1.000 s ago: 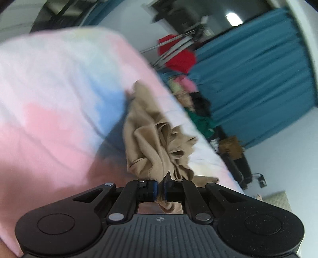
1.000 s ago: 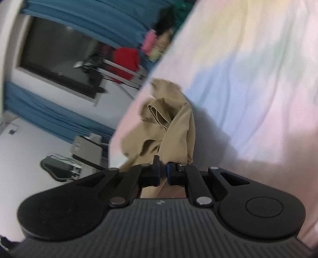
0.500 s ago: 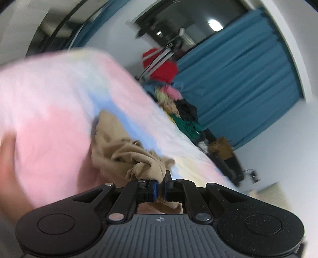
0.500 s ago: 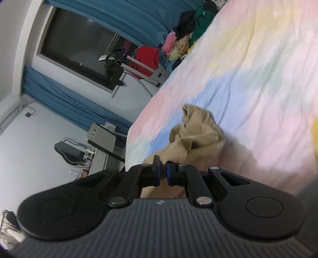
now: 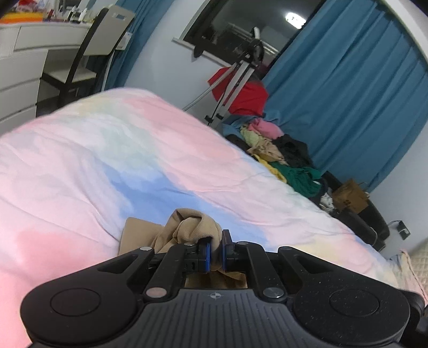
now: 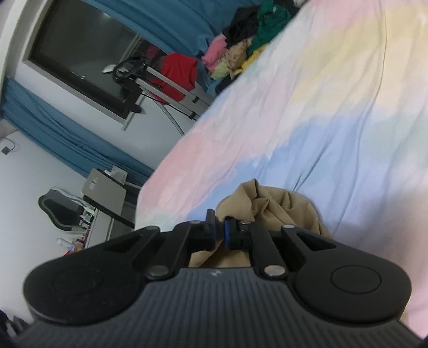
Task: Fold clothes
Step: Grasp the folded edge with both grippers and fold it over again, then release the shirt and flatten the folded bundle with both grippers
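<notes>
The left gripper (image 5: 215,250) is pressed together on a bunch of the tan cloth (image 5: 187,227). The cloth sits bunched up right at the tips and hangs down between them. A flat bit of it lies on the bed (image 5: 80,166) just to the left.

The right gripper (image 6: 219,230) is also pinching the tan cloth (image 6: 267,203). The cloth is crumpled in a heap just past the tips, on the blue part of the bed (image 6: 321,107).

The bed cover is pink, blue, yellow and white in soft patches.

Past the far edge of the bed is a pile of clothes (image 5: 283,152) in pink, yellow, green and black. Near it stands a metal tripod (image 5: 230,80) with something red (image 5: 246,96) behind it. Blue curtains (image 5: 347,93) hang at the back beside a dark window (image 5: 227,24). A chair (image 5: 88,59) stands by white drawers (image 5: 18,75).
</notes>
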Motion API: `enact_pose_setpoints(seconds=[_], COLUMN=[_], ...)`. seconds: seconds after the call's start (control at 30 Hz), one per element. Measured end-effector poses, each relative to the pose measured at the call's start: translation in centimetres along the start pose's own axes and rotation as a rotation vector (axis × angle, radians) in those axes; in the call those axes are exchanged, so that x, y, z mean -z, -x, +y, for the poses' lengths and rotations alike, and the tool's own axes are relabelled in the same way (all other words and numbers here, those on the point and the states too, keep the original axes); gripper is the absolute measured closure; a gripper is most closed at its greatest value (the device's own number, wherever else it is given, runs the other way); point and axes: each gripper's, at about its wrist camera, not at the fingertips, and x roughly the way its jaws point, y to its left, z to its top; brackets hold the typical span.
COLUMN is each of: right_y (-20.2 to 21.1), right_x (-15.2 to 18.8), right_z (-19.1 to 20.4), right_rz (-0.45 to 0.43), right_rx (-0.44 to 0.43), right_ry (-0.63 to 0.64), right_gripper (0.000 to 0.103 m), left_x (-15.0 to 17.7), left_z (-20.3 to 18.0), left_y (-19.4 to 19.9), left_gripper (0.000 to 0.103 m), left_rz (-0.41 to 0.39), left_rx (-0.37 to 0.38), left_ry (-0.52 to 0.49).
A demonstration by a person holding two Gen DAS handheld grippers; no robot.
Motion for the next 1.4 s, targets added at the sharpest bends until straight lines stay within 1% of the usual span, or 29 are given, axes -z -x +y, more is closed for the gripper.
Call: enact_pose_setpoints(seconds=[0.07, 0.13, 0.2, 0.23, 0.3, 0.33, 0.4, 0.43, 0.47, 0.5, 0.53, 0.6, 0.63, 0.7, 0.77, 0.8, 0.87, 0.9, 0.97, 1.03, 1.1, 1.17, 1.27, 1.33, 1.37, 1.4], right_y=[-1.7, -3.1, -3.9, -4.0, -3.9, -3.8, -3.9, -3.9, -4.0, -4.0, -3.7, -2.7, -1.9, 0.1, 1.6, 2.0, 1.6, 0.9, -0.4, -1.2, -1.6, -1.7, -2.7, -4.1, -4.8, -5.4], right_x=[0.3, 0.5, 0.9, 1.1, 1.5, 1.7, 1.9, 2.0, 2.0, 2.1, 2.1, 2.2, 2.4, 2.9, 3.3, 3.5, 4.0, 4.1, 4.5, 4.9, 5.3, 5.9, 5.7, 4.7, 4.2, 3.8], right_z=[-1.4, -2.8, -3.4, -3.3, -2.3, -1.7, -1.1, -0.9, -0.8, -0.6, -0.3, 0.5, 0.9, 1.8, 2.6, 3.0, 3.7, 4.0, 4.2, 3.8, 3.5, 3.6, 3.8, 3.4, 3.3, 3.1], right_rz=[0.009, 0.020, 0.032, 0.033, 0.019, 0.010, 0.007, 0.010, 0.021, 0.043, 0.052, 0.042, 0.017, -0.069, -0.134, -0.150, -0.129, -0.102, -0.041, 0.014, 0.066, 0.080, 0.044, 0.028, 0.021, 0.016], right_rx=[-0.008, -0.018, -0.007, 0.004, 0.033, 0.040, 0.016, -0.005, -0.035, -0.076, -0.099, -0.117, -0.118, -0.100, -0.091, -0.093, -0.077, -0.057, -0.018, 0.014, 0.027, 0.025, 0.072, 0.104, 0.120, 0.134], right_ry=[0.021, 0.013, -0.007, 0.003, 0.085, 0.139, 0.209, 0.234, 0.249, 0.250, 0.255, 0.291, 0.323, 0.415, 0.505, 0.546, 0.614, 0.640, 0.673, 0.678, 0.680, 0.690, 0.734, 0.721, 0.714, 0.712], right_gripper=[0.092, 0.091, 0.091, 0.090, 0.089, 0.086, 0.070, 0.051, 0.029, 0.022, 0.019, 0.019, 0.019, 0.019, 0.019, 0.020, 0.035, 0.040, 0.061, 0.069, 0.072, 0.072, 0.072, 0.072, 0.074, 0.074], left_x=[0.4, 0.7, 1.0, 1.1, 1.3, 1.5, 1.8, 1.9, 2.0, 2.1, 2.2, 2.6, 3.0, 3.8, 4.7, 5.1, 5.6, 5.6, 5.6, 5.5, 5.3, 5.2, 4.7, 4.3, 4.2, 4.2], left_z=[1.3, 1.7, 1.5, 1.3, 0.8, 0.7, 0.5, 0.2, -0.1, -0.3, -0.6, -1.1, -1.4, -2.2, -2.8, -3.1, -3.4, -3.3, -3.0, -2.9, -3.0, -2.9, -2.5, -2.3, -2.3, -2.3], left_y=[-1.7, -3.3, -4.2, -4.4, -4.6, -4.5, -4.4, -4.3, -4.1, -3.7, -3.3, -2.4, -1.9, -0.9, -0.1, 0.1, -0.2, -0.5, -1.3, -1.7, -2.2, -2.6, -3.7, -4.4, -4.7, -4.9], left_gripper=[0.093, 0.092, 0.091, 0.092, 0.091, 0.091, 0.085, 0.077, 0.073, 0.062, 0.049, 0.037, 0.032, 0.024, 0.024, 0.024, 0.024, 0.024, 0.024, 0.025, 0.025, 0.025, 0.025, 0.024, 0.024, 0.024], left_rz=[0.011, 0.019, 0.021, 0.017, 0.008, 0.007, 0.008, 0.012, 0.018, 0.024, 0.028, 0.018, 0.010, -0.008, -0.019, -0.016, 0.005, 0.023, 0.045, 0.040, 0.037, 0.036, 0.035, 0.034, 0.033, 0.030], left_rx=[0.000, -0.021, -0.042, -0.048, -0.060, -0.062, -0.064, -0.063, -0.059, -0.051, -0.042, -0.029, -0.030, -0.041, -0.050, -0.056, -0.072, -0.078, -0.085, -0.098, -0.108, -0.114, -0.132, -0.142, -0.147, -0.152], left_ry=[0.003, -0.011, -0.046, -0.072, -0.114, -0.126, -0.157, -0.182, -0.204, -0.223, -0.239, -0.273, -0.296, -0.355, -0.423, -0.453, -0.483, -0.484, -0.480, -0.491, -0.501, -0.505, -0.501, -0.494, -0.496, -0.503])
